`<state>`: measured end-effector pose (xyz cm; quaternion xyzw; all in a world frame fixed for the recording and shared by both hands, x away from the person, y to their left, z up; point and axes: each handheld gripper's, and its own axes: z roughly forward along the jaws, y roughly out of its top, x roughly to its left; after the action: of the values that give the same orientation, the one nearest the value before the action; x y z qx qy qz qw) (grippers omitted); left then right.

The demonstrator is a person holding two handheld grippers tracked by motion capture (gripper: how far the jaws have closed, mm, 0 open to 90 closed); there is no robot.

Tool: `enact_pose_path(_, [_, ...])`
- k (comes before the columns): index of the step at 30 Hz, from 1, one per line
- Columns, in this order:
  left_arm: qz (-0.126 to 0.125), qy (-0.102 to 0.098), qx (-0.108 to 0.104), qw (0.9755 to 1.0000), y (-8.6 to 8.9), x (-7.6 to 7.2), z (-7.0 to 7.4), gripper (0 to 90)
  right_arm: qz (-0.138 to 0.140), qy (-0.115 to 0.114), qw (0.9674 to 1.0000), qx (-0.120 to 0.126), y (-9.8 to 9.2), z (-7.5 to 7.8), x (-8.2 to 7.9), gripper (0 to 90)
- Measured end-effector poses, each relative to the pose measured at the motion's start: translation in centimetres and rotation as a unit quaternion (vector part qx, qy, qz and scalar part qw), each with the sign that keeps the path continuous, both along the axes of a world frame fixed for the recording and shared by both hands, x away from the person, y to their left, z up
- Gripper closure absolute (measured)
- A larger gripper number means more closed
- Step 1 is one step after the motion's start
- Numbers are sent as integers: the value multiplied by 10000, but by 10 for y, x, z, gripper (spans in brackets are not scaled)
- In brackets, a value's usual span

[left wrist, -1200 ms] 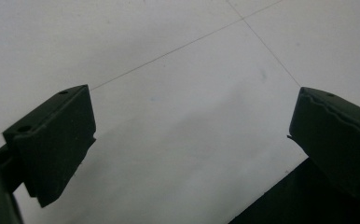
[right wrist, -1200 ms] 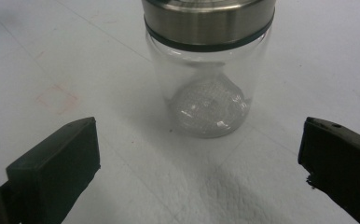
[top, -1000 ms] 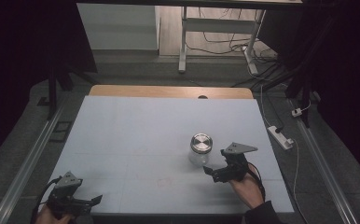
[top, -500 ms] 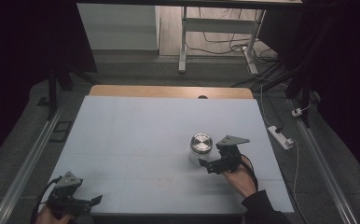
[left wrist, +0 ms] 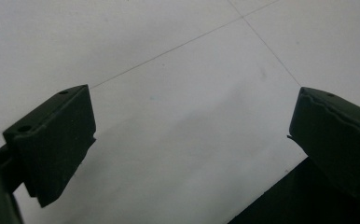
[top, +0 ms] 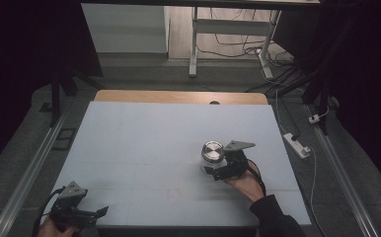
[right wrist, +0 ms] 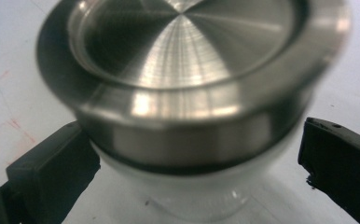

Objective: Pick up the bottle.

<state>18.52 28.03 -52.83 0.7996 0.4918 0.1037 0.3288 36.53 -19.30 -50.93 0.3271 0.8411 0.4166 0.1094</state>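
Jar: glass jar (top: 212,155) with a brushed-metal lid (right wrist: 187,56), standing upright on the worktop (top: 144,143), right of centre in the high view.
Progress: approach judged complete; grasp not yet made, so closing and whatever handling follows are left.
Right tongs (top: 217,169): jaws apart, one on each side of the jar below the lid rim; in the right gripper view a gap shows at the right jaw, while contact at the left jaw cannot be told.
Left tongs (top: 95,212): jaws apart, nothing between them, over bare worktop at the lower left of the high view, well apart from the jar.
Lid: seated, concentric machining marks, dark band beneath.
Body: clear, contents not discernible.
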Motion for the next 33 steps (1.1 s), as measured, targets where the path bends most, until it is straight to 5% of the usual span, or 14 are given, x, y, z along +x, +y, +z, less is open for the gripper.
enact_pose_path(6, [-5,6,-12,10000,0,0,0,16,29,-17,9999,-148,6,-4,4,0])
enact_pose_path(13, [-17,16,-17,10000,0,0,0,16,132,-6,9999,-58,7,-4,6,119])
enact_pose_path(16, [-15,14,-9,10000,0,0,0,16,171,-244,9992,-267,9,-1,3,139])
enact_pose_path(33, [-22,5,-8,10000,0,0,0,16,96,-408,9981,-455,12,2,-2,152])
